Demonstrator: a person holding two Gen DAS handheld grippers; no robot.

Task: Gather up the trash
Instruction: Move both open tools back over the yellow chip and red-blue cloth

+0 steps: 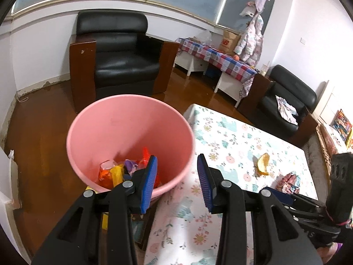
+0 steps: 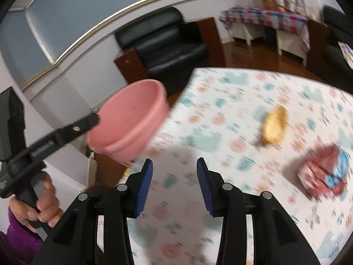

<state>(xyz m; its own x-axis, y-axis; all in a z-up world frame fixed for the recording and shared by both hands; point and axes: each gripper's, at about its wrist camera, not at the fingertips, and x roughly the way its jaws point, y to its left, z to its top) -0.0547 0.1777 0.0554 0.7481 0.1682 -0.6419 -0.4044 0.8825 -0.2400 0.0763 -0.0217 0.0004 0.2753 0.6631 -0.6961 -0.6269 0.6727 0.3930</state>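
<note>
- Pink bucket [image 1: 123, 121]: sits at the table's left edge, next to its corner. The mouth faces up. In the right wrist view it leans, with the mouth toward the upper right and the base toward the lower left. What is under the base is hidden.
- Bucket contents [image 1: 123, 172]: a heap of orange, yellow and purple wrappers at the bottom.
- Left gripper [image 1: 176, 183]: straddles the near rim of the bucket, one finger inside and one outside. A strip of tablecloth shows between the outer pad and the wall, so I cannot tell whether it clamps the rim.
- Hand [image 2: 44, 203]: wrapped round the left gripper's handle, with a purple sleeve [image 2: 19, 240] behind it.
- Right gripper [image 2: 174, 183]: jaws apart with nothing between them, over the near part of the table and pointing down at the cloth.
- Table [image 1: 231, 137]: covered with a white floral cloth.
- Orange peel [image 2: 274, 125]: lies on the cloth ahead and to the right of the right gripper, well apart from it. It is a curled strip, and its long axis runs away from the camera, leaning slightly right (blurred in this view).
- Crumpled wrapper [image 2: 324, 174]: red and blue, on the cloth just right of the peel and nearer the table's right edge. It is a squashed lump with no clear long axis.
- Black armchair [image 1: 117, 50]: stands against the far wall behind the bucket.
</note>
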